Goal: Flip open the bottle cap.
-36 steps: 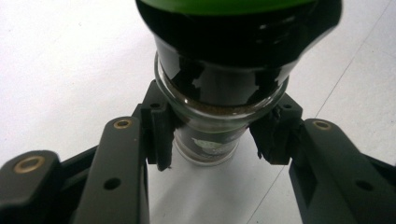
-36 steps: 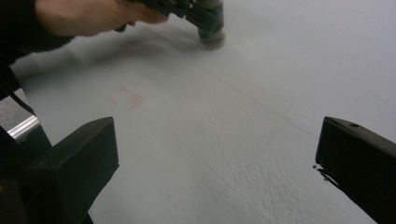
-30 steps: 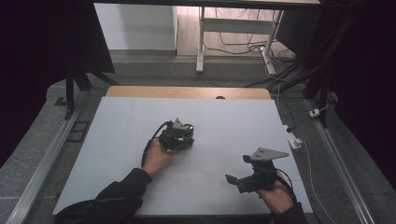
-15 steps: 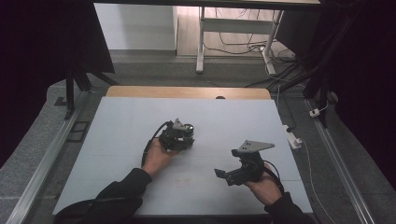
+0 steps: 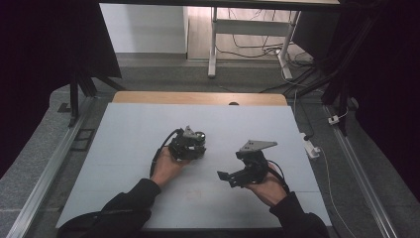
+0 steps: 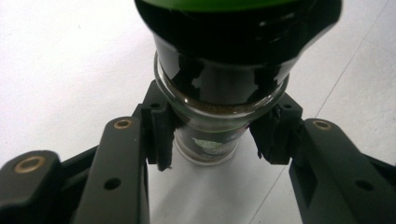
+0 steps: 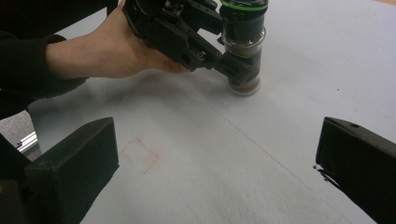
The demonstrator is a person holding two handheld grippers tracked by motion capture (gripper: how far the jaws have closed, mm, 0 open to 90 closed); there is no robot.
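A small glass jar with a black cap, a green ring and brown powder inside stands upright on the white table. My left gripper is shut on its glass body, its pads pressing from both sides. In the high view this gripper sits left of centre with the jar at its tip. My right gripper is open, held above the table to the right. The right gripper view looks between its wide-apart jaws toward the jar and the left gripper farther off.
A faint red square mark lies on the table between my right jaws. A wooden strip borders the far edge. A white power strip and cables lie off the right side, with metal rails along both sides.
My right gripper has moved left and forward, closer to the jar. The left gripper and the jar have stayed in place.
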